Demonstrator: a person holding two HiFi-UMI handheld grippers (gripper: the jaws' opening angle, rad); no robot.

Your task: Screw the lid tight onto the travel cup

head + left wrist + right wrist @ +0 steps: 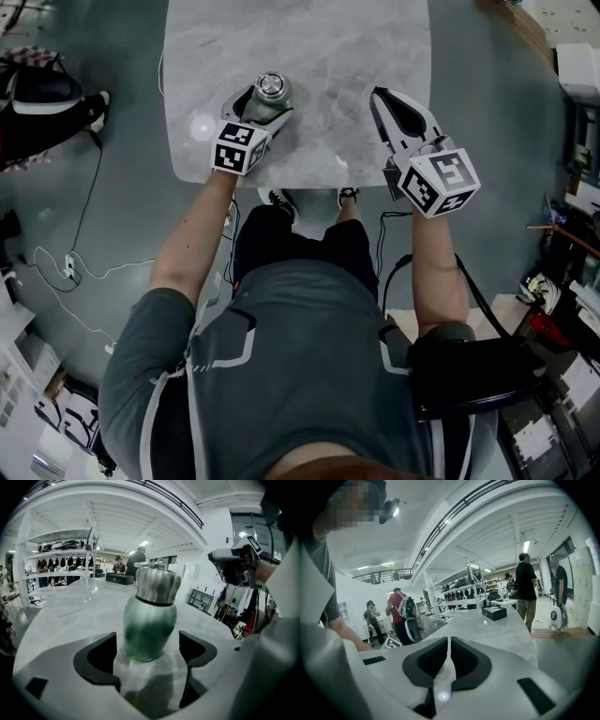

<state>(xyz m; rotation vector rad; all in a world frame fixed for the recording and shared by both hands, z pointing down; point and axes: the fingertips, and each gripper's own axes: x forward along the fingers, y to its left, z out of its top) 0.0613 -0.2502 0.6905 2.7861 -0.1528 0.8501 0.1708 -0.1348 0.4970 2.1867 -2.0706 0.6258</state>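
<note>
Left gripper (147, 645) is hanging open, jaws either side of the upright, lidded travel cup (150, 620) without pressing it; I am holding the right gripper (448, 656) clenched and empty, well right of that cup.

I can read no words, numbers or brands anywhere; my left cube (237, 147) and right cube (441, 181) carry only black-and-white square patterns.

I have bare table (323, 66) between the cup (272, 89) and my right gripper (378, 93); the cup itself is the only obstacle there.
</note>
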